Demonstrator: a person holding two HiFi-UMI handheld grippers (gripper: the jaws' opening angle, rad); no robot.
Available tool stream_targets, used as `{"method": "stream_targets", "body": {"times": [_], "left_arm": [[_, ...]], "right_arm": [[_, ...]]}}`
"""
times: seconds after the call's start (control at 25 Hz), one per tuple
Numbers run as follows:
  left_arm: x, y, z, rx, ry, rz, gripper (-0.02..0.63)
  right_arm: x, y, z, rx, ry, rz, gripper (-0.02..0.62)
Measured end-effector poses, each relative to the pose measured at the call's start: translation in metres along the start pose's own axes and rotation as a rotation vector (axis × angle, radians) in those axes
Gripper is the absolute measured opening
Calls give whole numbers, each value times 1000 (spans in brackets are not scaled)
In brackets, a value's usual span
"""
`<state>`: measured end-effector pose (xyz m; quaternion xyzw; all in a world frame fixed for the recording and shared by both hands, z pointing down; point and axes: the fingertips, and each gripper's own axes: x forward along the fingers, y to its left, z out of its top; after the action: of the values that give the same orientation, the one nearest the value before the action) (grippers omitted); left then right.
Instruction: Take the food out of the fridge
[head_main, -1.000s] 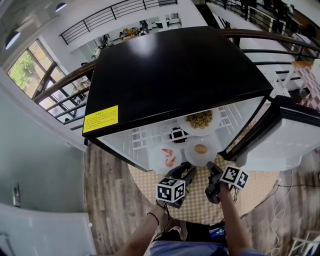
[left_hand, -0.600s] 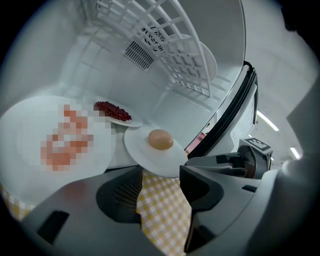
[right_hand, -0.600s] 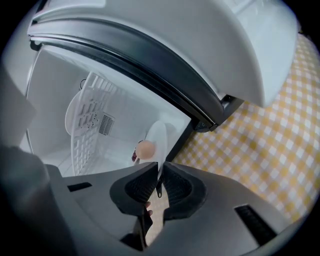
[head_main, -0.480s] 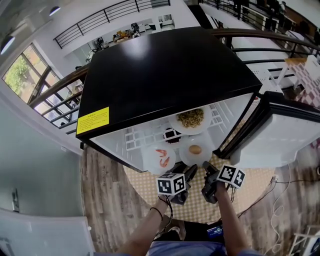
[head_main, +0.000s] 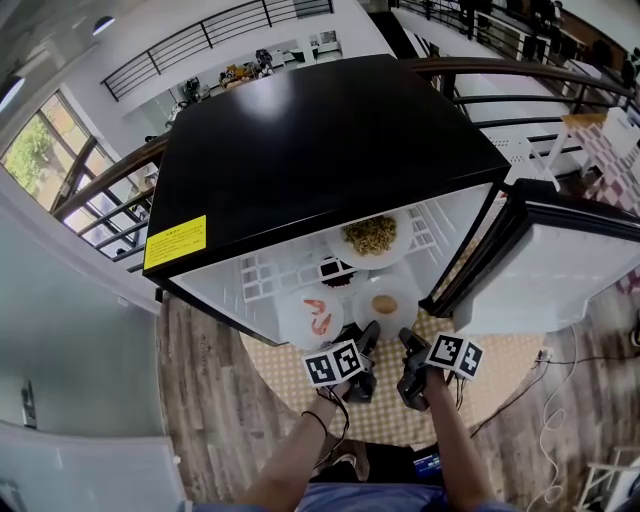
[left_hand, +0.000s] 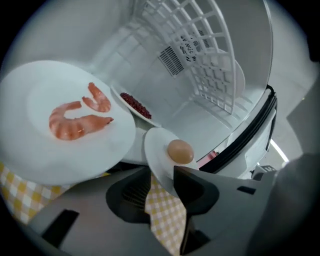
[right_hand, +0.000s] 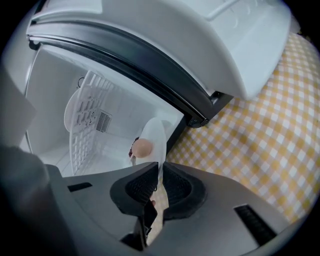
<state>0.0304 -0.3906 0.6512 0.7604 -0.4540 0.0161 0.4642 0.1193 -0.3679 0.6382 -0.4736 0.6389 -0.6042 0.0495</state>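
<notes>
Right gripper view: my right gripper is closing, pads pinching the egg plate by its near rim at the fridge's front edge; my left gripper, jaws apart but closing, straddles that rim; so thin a pinch could tip it and roll the egg off.

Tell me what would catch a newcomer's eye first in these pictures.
The black-topped fridge fills the head view's middle, its door swung open at the right. At its front sits a plate of pink shrimp, and the right gripper is closing its jaws on the rim of the egg plate beside it.
</notes>
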Motion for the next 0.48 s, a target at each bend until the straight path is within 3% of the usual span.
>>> {"method": "stream_targets", "body": {"times": [0.12,0.48], "left_arm": [[-3,-5,0,56,9,-4,146],[-24,-16,-2,59,-30,-25,144]], "right_arm": [[-2,-1,0,1,-6,2,41],[-19,12,-9,-43,-29,31,44]]}}
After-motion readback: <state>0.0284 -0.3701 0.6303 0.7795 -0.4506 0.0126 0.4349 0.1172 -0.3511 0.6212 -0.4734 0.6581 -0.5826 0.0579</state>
